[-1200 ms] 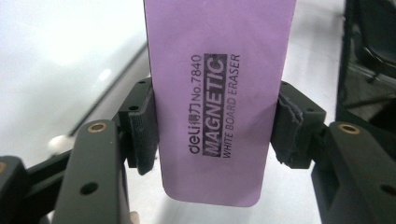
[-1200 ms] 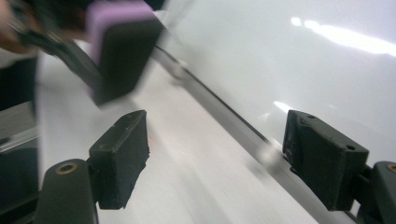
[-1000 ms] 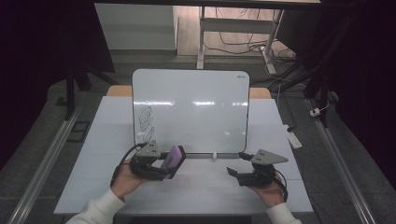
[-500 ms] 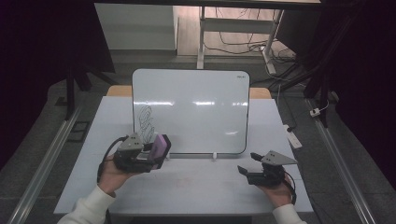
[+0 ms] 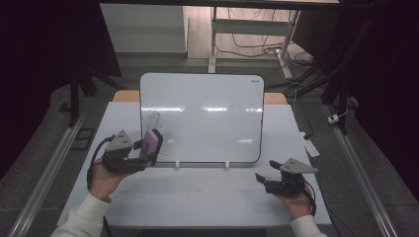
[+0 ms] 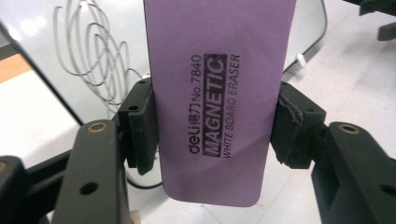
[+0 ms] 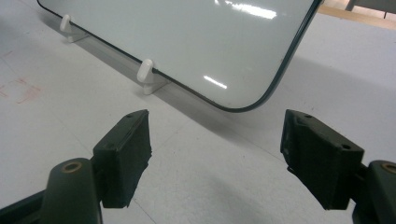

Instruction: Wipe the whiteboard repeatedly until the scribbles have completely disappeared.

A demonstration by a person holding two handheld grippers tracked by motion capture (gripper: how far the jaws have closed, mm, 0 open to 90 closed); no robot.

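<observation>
A white whiteboard (image 5: 202, 118) stands propped at the back of the white table (image 5: 197, 202), with a grey scribble (image 5: 154, 120) near its lower left corner. My left gripper (image 5: 150, 148) is shut on a purple magnetic eraser (image 5: 151, 143), held upright in front of the board just below the scribble. In the left gripper view the eraser (image 6: 215, 93) sits between both pads (image 6: 140, 130), with the scribble (image 6: 98, 60) behind it to the left. My right gripper (image 5: 262, 178) is open near the board's lower right corner (image 7: 252, 100). Its jaws have just been closing slightly with nothing between them.
Two small white feet (image 5: 177, 164) (image 5: 227, 164) hold up the board's lower edge. Faint red marks (image 5: 190, 191) lie on the table in front of it. A white power strip (image 5: 311, 145) rests at the table's right edge.
My left hand has carried the eraser left and up, from mid-table to the board's lower left corner. My right hand has drifted right and a little nearer the front edge.
</observation>
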